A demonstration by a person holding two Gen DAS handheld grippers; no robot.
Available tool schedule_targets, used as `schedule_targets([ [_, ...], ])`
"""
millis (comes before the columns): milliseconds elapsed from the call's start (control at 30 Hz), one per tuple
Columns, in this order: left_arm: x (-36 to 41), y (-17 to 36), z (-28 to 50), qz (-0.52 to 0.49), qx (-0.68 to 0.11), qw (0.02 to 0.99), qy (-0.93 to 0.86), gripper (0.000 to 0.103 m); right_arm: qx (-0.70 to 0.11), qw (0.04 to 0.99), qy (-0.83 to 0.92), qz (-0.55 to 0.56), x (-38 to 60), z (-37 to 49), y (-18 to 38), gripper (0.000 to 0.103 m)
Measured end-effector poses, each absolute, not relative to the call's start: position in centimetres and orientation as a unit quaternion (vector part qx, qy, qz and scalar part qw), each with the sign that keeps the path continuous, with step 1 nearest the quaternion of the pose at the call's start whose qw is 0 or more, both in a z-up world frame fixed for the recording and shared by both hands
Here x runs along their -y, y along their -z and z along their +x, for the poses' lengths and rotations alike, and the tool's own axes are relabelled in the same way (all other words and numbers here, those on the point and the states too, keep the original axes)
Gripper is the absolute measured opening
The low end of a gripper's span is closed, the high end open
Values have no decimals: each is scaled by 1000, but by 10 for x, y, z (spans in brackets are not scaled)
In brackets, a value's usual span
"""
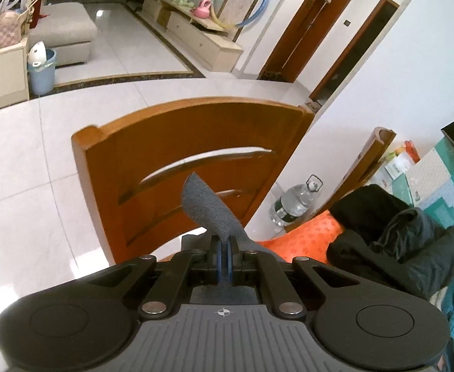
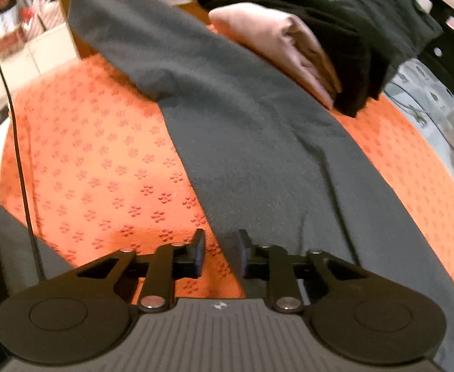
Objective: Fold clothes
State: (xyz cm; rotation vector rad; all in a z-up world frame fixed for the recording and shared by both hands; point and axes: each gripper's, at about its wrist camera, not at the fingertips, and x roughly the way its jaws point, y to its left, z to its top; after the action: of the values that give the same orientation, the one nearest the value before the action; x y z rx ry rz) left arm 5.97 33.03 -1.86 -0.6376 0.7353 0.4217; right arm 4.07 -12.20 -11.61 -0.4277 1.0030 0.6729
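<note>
The tabletop is covered with an orange patterned tablecloth [image 2: 102, 161] that fills most of the right wrist view. The grey garment [image 2: 258, 142] is draped across it in a long diagonal band, running from the far left corner down to the near edge, and it's fairly flat with a few soft creases. It's a bit blurry though.

Along the far edge, just right of the garment, there's a heap of black clothes [image 2: 351, 15] with a folded pink piece [image 2: 276, 46] tucked against it. The pink one touches the grey fabric's side.

In the left wrist view, a wooden chair [image 1: 171, 136] stands past the tabletop's edge on the white tile floor, with a big water bottle [image 1: 295, 204] on the floor beside it.

The left tongs [image 1: 225, 260] are pressed together, pinching a flap of the grey garment that sticks up ahead of the tips.

The right tongs [image 2: 220, 254] are spread with a clear gap. They hang over the garment's left border near the near edge, not gripping anything. A thin black cable [image 2: 12, 124] dangles past the left edge.
</note>
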Motion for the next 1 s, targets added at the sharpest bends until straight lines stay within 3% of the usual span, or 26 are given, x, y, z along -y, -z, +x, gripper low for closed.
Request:
schedule_targets([
  [300, -344, -1, 71, -272, -342, 873, -216, 6, -463, 806, -355, -103, 151, 25, 64, 1],
  [500, -357, 36, 68, -249, -382, 853, -255, 7, -497, 781, -372, -68, 159, 15, 62, 4],
  [567, -358, 52, 64, -250, -395, 845, -260, 13, -498, 789, -355, -55, 165, 13, 62, 7],
  [700, -354, 68, 50, -250, -408, 838, -261, 36, -498, 812, -305, -16, 196, 8, 54, 21],
  [1000, -299, 76, 30, -246, -431, 853, -163, 43, -510, 849, -133, 30, 311, -12, 50, 24],
])
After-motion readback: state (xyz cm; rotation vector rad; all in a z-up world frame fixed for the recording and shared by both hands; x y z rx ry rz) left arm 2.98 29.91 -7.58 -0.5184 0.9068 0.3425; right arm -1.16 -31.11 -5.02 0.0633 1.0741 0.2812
